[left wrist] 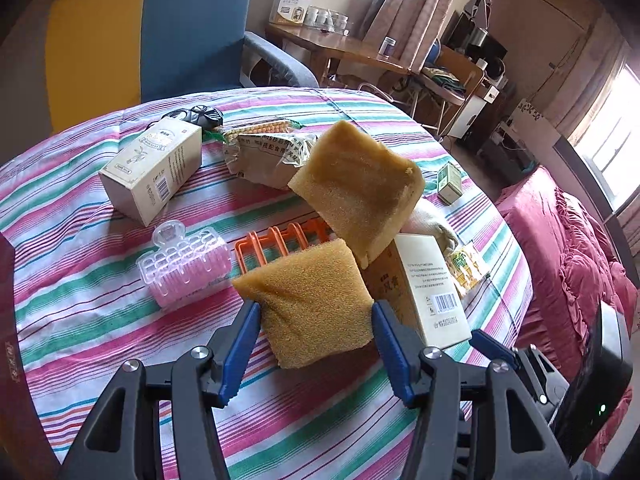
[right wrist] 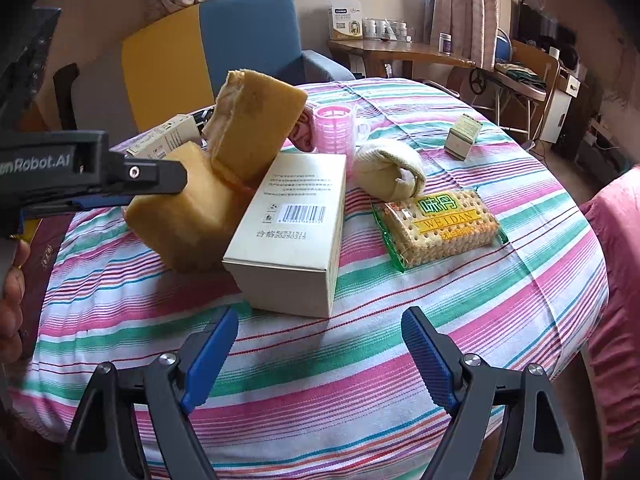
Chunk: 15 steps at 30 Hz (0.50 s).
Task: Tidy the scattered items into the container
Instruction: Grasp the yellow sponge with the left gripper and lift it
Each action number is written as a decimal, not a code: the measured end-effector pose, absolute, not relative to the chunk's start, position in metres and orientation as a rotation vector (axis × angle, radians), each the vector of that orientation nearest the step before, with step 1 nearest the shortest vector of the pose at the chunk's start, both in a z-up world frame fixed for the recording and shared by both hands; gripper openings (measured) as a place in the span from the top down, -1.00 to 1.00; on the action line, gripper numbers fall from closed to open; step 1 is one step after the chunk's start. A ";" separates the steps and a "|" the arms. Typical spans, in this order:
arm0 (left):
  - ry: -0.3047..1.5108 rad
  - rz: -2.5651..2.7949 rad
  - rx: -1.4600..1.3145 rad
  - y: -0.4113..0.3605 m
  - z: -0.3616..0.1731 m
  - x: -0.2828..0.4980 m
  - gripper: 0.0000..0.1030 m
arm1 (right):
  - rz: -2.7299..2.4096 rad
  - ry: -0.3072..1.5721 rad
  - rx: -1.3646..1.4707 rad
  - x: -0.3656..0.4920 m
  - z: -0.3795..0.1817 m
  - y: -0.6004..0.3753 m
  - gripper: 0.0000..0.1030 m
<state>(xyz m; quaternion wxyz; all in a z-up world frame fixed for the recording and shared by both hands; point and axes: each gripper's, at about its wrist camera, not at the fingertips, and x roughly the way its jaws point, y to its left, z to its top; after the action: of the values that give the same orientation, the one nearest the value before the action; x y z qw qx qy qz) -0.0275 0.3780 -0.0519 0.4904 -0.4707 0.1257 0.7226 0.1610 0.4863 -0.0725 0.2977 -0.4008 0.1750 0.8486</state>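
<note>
My left gripper [left wrist: 316,312] is shut on the lower end of a bent yellow-brown sponge [left wrist: 356,188], held tilted above the striped tablecloth [left wrist: 100,320]. Behind the sponge, mostly hidden, is an orange slatted basket [left wrist: 272,242]. From the right wrist view the sponge [right wrist: 192,216] hangs just left of a white barcode box [right wrist: 296,224]. My right gripper [right wrist: 320,316] stands open over bare cloth in front of that box, with nothing between its fingers. Scattered on the table lie a cracker pack [right wrist: 440,224], a rolled cream cloth [right wrist: 388,168] and a pink hair roller [left wrist: 184,264].
A second white box [left wrist: 156,168], a foil packet [left wrist: 272,156], a small green box [left wrist: 450,178] and a black object [left wrist: 200,114] lie farther back. A blue-and-yellow chair [left wrist: 192,24] stands beyond the round table. A pink bed [left wrist: 568,248] is to the right.
</note>
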 end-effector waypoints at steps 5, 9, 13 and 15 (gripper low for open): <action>0.288 1.782 -1.150 0.355 -0.053 -0.028 -0.16 | 2.252 0.439 -1.076 0.141 -0.074 0.493 -0.64; 0.287 1.823 -1.186 0.327 -0.059 -0.035 -0.16 | 2.259 0.455 -1.085 0.141 -0.075 0.488 -0.64; 0.278 1.892 -1.230 0.300 -0.064 -0.031 -0.15 | 2.263 0.466 -1.106 0.147 -0.079 0.477 -0.64; 0.289 1.891 -1.227 0.290 -0.064 -0.025 -0.13 | 2.265 0.469 -1.111 0.150 -0.080 0.473 -0.64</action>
<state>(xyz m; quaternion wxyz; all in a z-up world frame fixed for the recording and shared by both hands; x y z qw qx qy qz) -0.0252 0.2900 -0.0643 0.4209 -0.4898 0.1155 0.7547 0.1500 0.4728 -0.0798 0.2839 -0.4150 0.1753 0.8464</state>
